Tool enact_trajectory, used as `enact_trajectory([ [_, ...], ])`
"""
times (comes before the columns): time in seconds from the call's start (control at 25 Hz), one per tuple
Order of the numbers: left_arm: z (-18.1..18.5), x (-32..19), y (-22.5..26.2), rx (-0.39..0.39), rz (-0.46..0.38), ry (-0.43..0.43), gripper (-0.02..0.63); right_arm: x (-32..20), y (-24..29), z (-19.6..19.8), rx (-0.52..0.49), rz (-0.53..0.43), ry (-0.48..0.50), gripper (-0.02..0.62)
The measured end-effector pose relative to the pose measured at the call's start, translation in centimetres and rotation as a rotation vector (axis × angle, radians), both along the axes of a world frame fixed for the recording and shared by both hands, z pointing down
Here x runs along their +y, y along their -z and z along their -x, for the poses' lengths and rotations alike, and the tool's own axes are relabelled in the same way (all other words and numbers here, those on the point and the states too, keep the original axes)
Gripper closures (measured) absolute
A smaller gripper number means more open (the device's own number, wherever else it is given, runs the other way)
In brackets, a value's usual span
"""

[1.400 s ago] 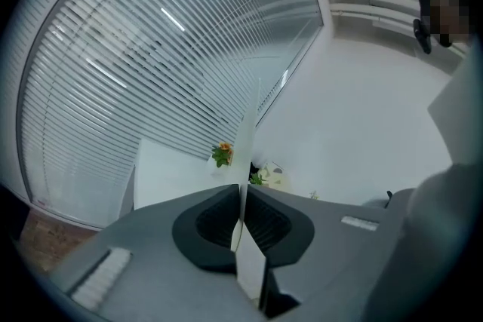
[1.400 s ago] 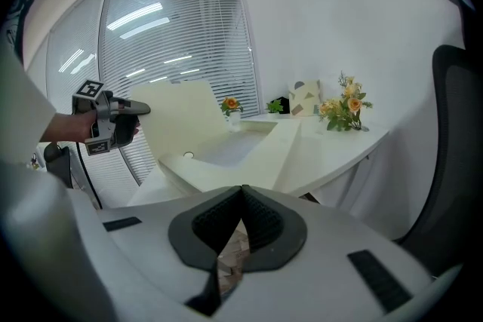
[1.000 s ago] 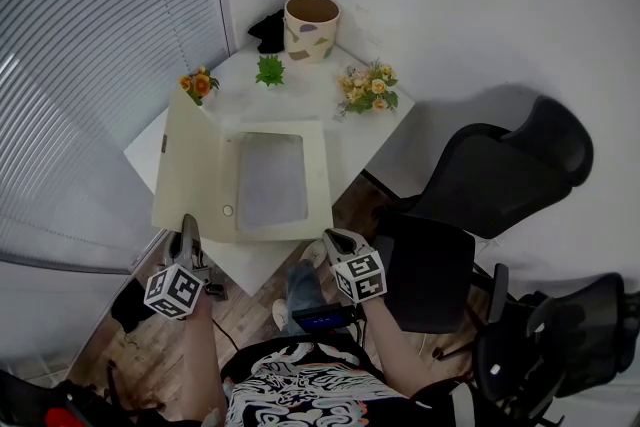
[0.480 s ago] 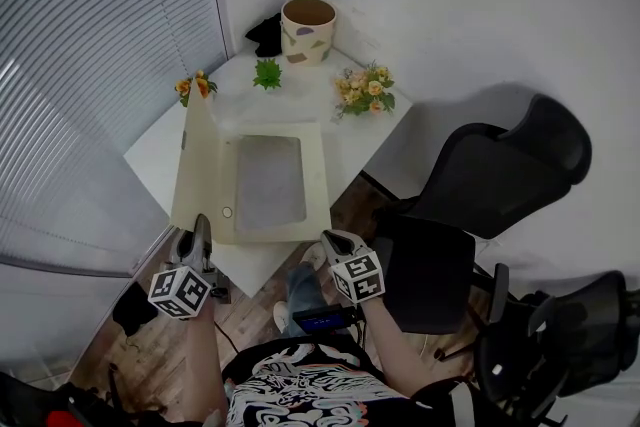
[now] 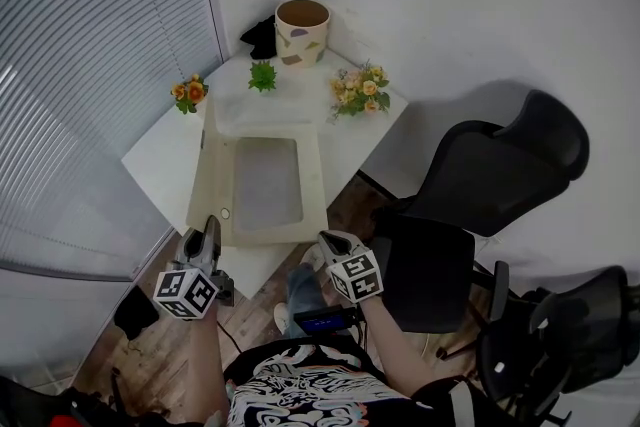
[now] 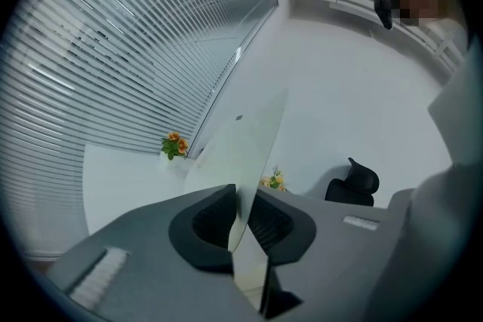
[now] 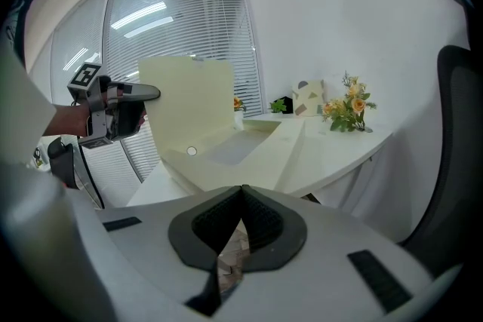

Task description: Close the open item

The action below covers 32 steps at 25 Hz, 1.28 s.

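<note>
A cream folder [image 5: 312, 183] with a grey window lies on the white table [image 5: 160, 155]. Its left flap [image 5: 211, 165] stands nearly upright. My left gripper [image 5: 209, 229] is at the flap's near lower edge. In the left gripper view the flap [image 6: 253, 136] runs edge-on between the jaws of that gripper [image 6: 240, 196]; they are opening and only loosely around it. My right gripper [image 5: 326, 237] hangs shut and empty at the table's near edge, right of the folder. The right gripper view looks past those jaws [image 7: 241, 192] at the flap [image 7: 189, 98] and the left gripper [image 7: 149, 93].
At the table's far side stand a speckled pot [image 5: 301, 30], a small green plant [image 5: 263, 75] and two flower bunches [image 5: 359, 90] [image 5: 189, 92]. Window blinds [image 5: 90, 65] line the left. Black office chairs [image 5: 500, 185] crowd the right, next to my right arm.
The folder's left flap has swung up from lying flat on the left to nearly upright. My left gripper moved a little right with it. The right gripper stayed put.
</note>
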<state>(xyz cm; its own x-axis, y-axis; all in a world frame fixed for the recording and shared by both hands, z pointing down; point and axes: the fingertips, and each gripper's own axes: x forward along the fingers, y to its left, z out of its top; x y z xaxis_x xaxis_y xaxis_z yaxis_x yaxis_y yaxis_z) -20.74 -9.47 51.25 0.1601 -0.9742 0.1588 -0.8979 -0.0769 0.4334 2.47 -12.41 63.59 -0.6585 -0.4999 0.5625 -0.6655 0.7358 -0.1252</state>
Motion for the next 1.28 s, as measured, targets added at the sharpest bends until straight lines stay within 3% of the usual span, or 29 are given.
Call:
enact_trajectory([
  [1.28, -5.9, -1.7, -1.0, -0.071, 0.036, -0.25, 0.558, 0.0, 0.0, 0.7, -0.009, 0.01, 0.004, 0.592],
])
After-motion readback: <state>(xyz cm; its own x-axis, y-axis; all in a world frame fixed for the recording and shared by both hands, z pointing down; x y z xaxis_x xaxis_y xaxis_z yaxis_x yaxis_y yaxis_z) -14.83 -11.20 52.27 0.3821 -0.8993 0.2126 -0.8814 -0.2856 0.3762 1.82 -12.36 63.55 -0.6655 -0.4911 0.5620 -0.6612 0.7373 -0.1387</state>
